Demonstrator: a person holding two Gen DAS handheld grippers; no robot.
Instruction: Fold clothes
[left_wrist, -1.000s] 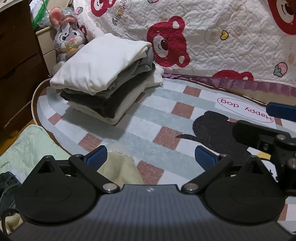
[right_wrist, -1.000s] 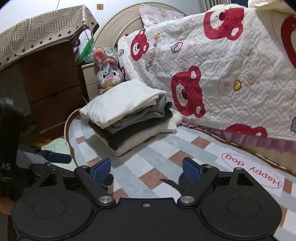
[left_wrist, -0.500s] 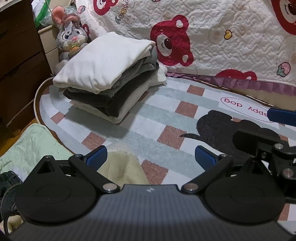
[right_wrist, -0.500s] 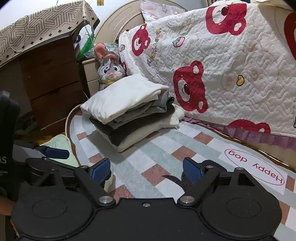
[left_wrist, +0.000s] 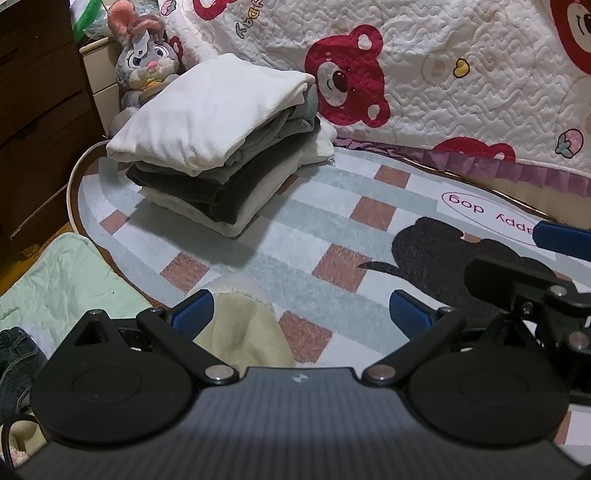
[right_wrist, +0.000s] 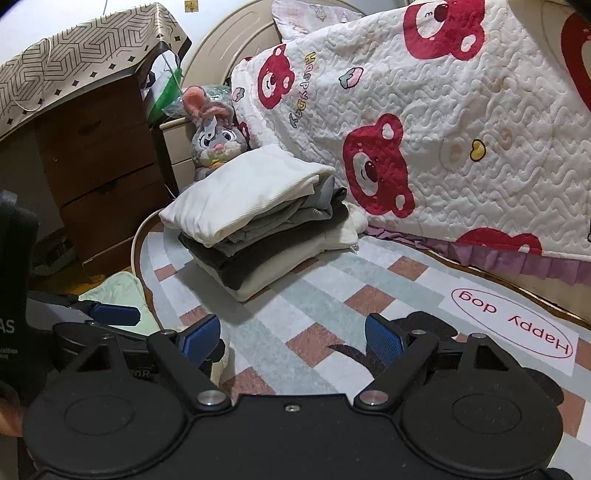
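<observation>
A stack of folded clothes (left_wrist: 218, 147) (right_wrist: 258, 218), white on top over grey, dark and cream layers, sits at the far left end of the checked rug (left_wrist: 332, 221) (right_wrist: 332, 280). A cream fleece garment (left_wrist: 247, 328) lies at the rug's near edge, between the fingers of my left gripper (left_wrist: 301, 314), which stands open above it without pressing on it. My right gripper (right_wrist: 293, 338) is open over the rug with nothing between its fingers. Each gripper shows at the edge of the other's view.
A bed with a bear-print quilt (right_wrist: 461, 129) borders the rug behind. A plush rabbit (right_wrist: 214, 136) sits behind the stack, beside a brown dresser (right_wrist: 99, 177). A pale green cloth (left_wrist: 62, 284) and dark jeans (left_wrist: 14, 362) lie on the floor at left.
The views have shifted only slightly. Both grippers stay open and nothing has been picked up or moved.
</observation>
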